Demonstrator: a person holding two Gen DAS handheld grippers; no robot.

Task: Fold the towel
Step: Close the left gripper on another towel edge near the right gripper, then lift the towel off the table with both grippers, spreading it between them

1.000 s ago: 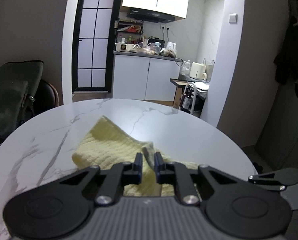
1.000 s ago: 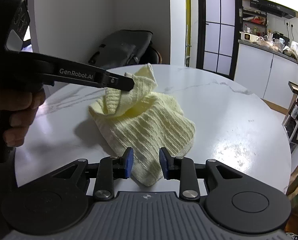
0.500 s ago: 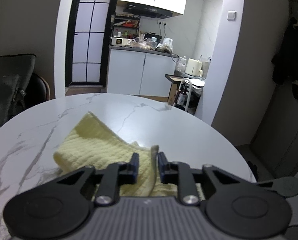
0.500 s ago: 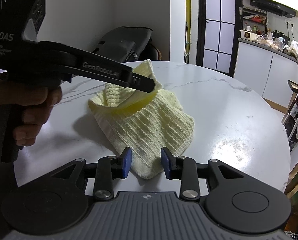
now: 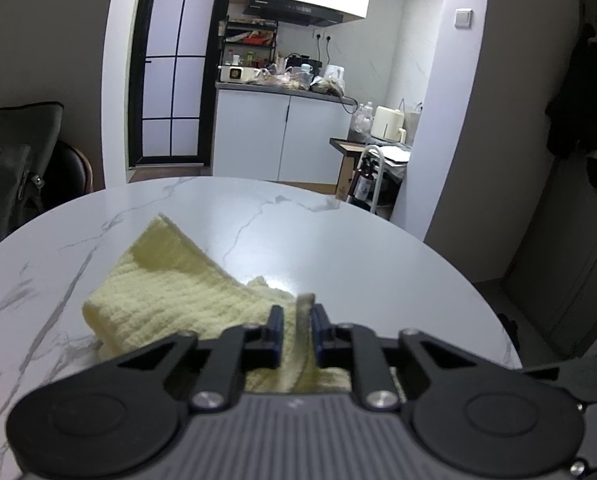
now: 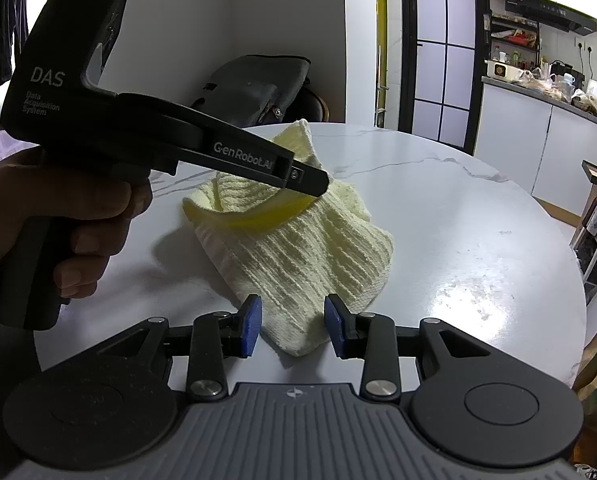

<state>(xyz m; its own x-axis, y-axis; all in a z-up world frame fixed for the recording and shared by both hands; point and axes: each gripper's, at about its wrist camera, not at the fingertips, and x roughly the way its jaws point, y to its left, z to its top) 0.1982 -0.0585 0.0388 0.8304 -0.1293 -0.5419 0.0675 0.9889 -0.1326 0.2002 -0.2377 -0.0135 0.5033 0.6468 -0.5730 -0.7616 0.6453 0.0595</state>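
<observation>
Item: pale yellow waffle-knit cotton towel (image 6: pixel 298 248), crumpled and part-folded, lying on the round white marble-veined worktop (image 6: pixel 478 240). In the right wrist view its long axis runs from a raised far corner, pointing up toward the dark bag on a chair (image 6: pixel 258 80), down to a rounded near corner that points at the camera. That near corner lies between the blue pads of the right tongs (image 6: pixel 293 326), touching neither.

Right tongs: jaws partly apart and opening, towel corner between them, not gripped.

Left tongs (image 5: pixel 296 330): in the left wrist view the jaws stand narrow, with an upright fold of the towel (image 5: pixel 170 292) pinched against the right-hand pad. In the right wrist view the tips meet the towel's upper edge and lift it clear of the worktop, a bright yellow hem hanging curved beneath them.

Left hand (image 6: pixel 58 216): wrapped around the black pistol grip of the left tongs, at the left of the right wrist view
</observation>
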